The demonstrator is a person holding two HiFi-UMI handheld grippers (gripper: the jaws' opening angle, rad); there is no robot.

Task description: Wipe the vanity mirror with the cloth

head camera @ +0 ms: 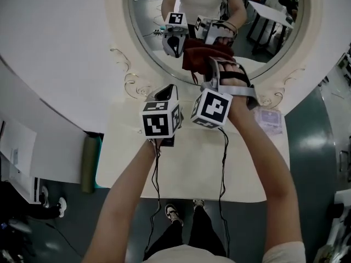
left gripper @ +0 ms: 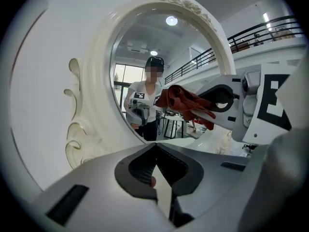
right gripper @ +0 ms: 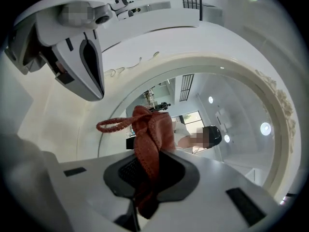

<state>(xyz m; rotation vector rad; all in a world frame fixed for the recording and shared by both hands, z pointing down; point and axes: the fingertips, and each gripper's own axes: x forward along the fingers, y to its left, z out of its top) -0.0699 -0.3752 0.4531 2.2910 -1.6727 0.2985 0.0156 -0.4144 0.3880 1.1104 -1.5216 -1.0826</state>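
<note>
Right gripper view: the right fingers [right gripper: 178,175] pinch the cloth [right gripper: 150,137] tight, mirror [right gripper: 217,105] glass just ahead; the left fingers [left gripper: 137,170] sit closed, empty, farther back.

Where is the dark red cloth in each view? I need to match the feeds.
Head view: dark red woven cloth, upper centre, at the lower edge of the oval white-framed mirror.
Left gripper view: right of centre.
Right gripper view: centre, clamped in the right gripper tongs.
Shared landmark: that mirror's frame.
</note>
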